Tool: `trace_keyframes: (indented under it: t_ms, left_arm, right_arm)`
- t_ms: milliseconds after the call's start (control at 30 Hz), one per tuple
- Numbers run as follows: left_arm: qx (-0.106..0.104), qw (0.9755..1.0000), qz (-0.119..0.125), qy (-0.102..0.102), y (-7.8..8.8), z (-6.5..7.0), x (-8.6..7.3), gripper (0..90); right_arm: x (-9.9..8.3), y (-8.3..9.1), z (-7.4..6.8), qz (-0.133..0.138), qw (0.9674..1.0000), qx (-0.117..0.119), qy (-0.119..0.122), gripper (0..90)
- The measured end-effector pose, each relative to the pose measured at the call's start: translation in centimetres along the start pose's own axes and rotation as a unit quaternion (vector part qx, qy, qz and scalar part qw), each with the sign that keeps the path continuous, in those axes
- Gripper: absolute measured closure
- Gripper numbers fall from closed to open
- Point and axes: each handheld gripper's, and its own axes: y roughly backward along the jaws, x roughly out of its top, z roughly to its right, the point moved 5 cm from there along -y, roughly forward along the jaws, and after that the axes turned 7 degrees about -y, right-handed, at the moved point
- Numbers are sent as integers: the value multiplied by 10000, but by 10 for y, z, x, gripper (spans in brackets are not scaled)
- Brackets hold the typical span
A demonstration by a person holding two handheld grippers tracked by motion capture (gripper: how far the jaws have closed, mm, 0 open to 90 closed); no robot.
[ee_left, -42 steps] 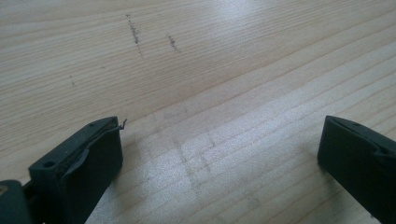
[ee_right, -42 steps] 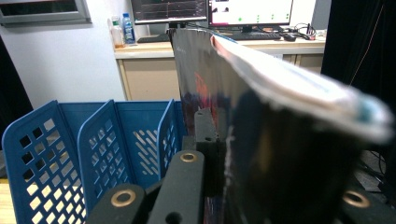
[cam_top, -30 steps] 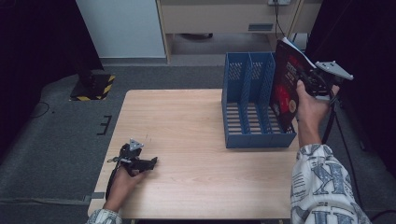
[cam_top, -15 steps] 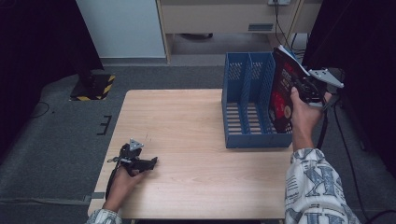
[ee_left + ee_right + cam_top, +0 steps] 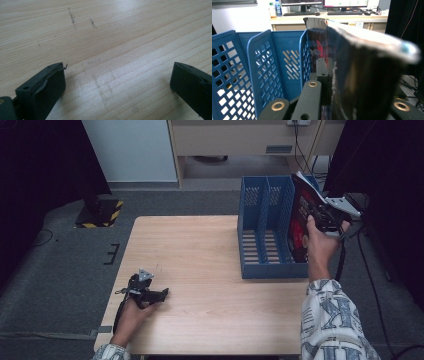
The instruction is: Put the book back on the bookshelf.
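One book (image 5: 301, 215) clamped in right gripper (image 5: 320, 216) | left gripper (image 5: 161, 294) agape, empty, on worktop (image 5: 200, 250) | lower it straight into rack (image 5: 265, 235).

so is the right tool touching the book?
Touching. In the right gripper view the right tool is closed on the book, its jaws pressing the cover with no gap.

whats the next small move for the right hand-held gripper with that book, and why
Probably lower it a little farther. The right hand-held gripper is shut on the dark red book, which stands tilted at the rightmost slot of the blue file rack, its top edge above the rack's rim, so it doesn't look fully seated.
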Motion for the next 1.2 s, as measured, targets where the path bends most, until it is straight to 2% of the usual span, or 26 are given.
trace_keyframes:
  t_ms: [333,600,933,1200]
  left_arm:
    - [6,10000,9,20,0,0,0,0]
    - [8,10000,10,20,0,0,0,0]
    - [10,10000,11,21,0,0,0,0]
    - [9,10000,10,21,0,0,0,0]
  right_arm:
    - [-5,-8,2,66,10000,-6,-34,870]
    - [-14,-11,6,38,10000,-83,35,870]
    - [-27,-1,-1,-84,9997,108,224,864]
    - [-31,4,-1,-121,9994,129,281,849]
